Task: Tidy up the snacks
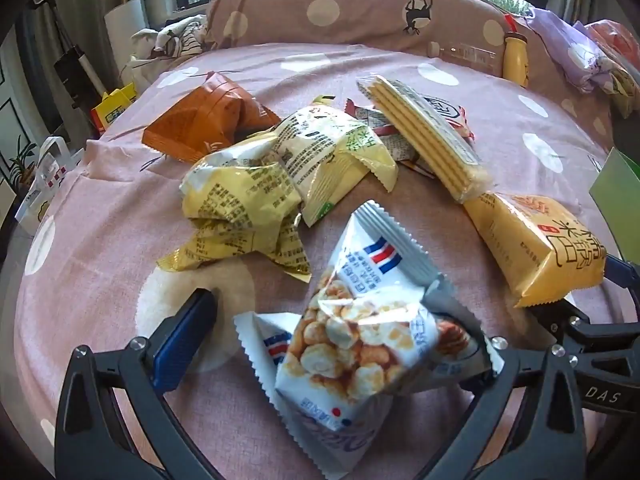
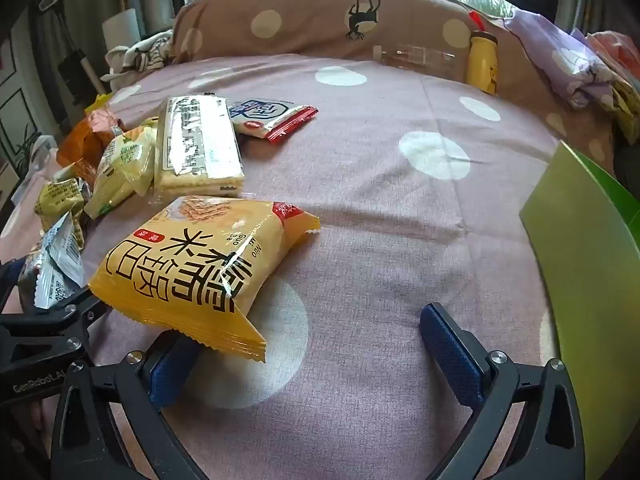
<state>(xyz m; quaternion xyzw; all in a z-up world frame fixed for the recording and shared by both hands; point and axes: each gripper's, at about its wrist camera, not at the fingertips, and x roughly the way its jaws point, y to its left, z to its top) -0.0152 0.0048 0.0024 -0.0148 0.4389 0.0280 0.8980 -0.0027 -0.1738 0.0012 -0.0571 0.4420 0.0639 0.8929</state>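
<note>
Snack packs lie on a pink dotted bedspread (image 1: 100,220). My left gripper (image 1: 340,344) is open, its jaws either side of a white and blue popcorn bag (image 1: 360,344) that lies between them; its right finger is hidden behind the bag. A yellow rice-cracker pack (image 1: 536,244) lies to the right. My right gripper (image 2: 308,348) is open and wide, and that yellow pack (image 2: 200,272) lies over its left finger (image 2: 172,368). A long wafer pack (image 2: 198,148), crumpled yellow bags (image 1: 256,192), an orange bag (image 1: 204,120) and a red-edged packet (image 2: 272,116) lie behind.
A green box (image 2: 588,288) stands at the right edge. A yellow bottle (image 2: 482,60) and a clear bottle (image 2: 420,58) lean against the dotted pillow (image 2: 320,16). Folded purple cloth (image 2: 576,64) is at the back right. Bags and a paper roll (image 1: 124,28) stand beside the bed at left.
</note>
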